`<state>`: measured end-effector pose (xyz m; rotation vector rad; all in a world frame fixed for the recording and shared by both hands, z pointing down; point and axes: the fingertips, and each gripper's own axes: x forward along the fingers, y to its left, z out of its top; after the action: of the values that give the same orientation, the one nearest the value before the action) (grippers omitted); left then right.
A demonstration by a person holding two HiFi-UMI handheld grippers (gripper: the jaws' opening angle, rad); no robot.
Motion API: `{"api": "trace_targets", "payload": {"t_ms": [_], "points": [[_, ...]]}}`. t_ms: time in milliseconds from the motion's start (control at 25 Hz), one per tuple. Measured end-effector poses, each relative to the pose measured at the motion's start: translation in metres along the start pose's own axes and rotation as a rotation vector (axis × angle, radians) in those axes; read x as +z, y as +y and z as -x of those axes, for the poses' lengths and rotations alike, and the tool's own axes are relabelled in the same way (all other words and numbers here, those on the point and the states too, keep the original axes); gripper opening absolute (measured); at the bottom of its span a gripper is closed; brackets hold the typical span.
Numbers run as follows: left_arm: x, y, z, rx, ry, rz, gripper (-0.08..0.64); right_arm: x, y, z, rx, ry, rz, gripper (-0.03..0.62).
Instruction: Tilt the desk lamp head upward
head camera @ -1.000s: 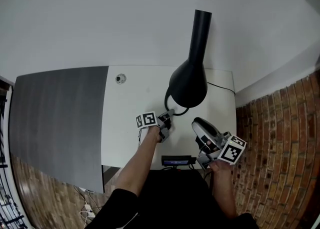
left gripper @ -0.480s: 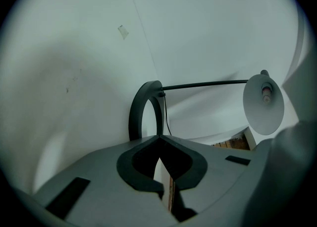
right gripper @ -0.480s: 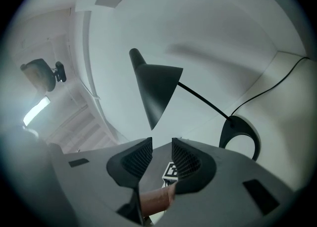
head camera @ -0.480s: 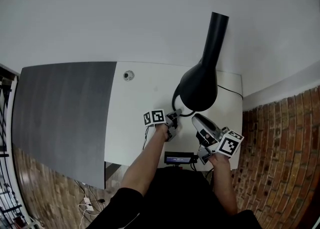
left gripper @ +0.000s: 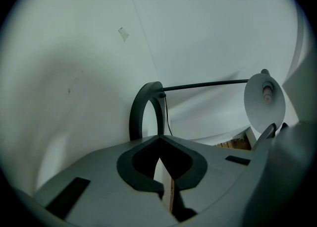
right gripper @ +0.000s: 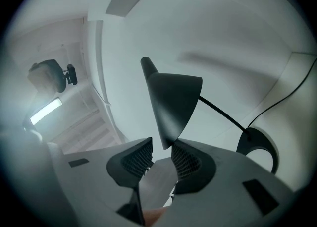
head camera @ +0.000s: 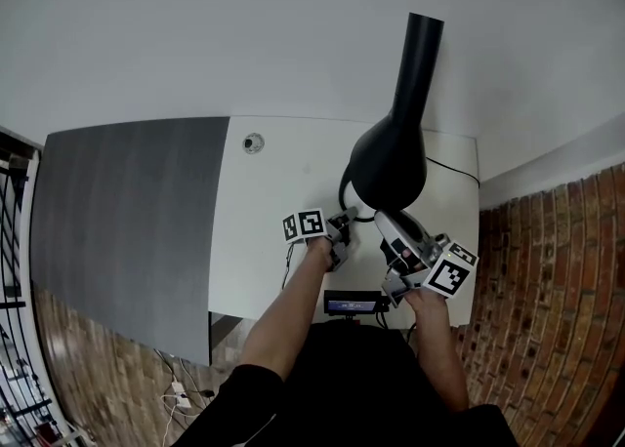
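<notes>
The black cone-shaped desk lamp head stood over the white worktop. The right claw gaped astride its thin, stiff, probably slippery rim, the likeliest hold; the left claw was closed, empty.

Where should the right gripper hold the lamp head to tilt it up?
On the thin lower rim of the head, coming from below: the flared edge sits between the right gripper and its open jaws, far from the arm, probably giving leverage.
</notes>
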<state>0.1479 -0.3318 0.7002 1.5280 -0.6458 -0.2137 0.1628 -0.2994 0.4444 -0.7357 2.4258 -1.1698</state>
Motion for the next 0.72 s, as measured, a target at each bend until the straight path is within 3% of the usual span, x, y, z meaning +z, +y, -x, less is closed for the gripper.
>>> {"api": "trace_targets", "payload": {"t_ms": [720], "points": [[0.0, 0.001, -0.002, 0.018, -0.007, -0.018, 0.009, 0.002, 0.028, 0.01, 0.066, -0.023, -0.013, 0.107]]}}
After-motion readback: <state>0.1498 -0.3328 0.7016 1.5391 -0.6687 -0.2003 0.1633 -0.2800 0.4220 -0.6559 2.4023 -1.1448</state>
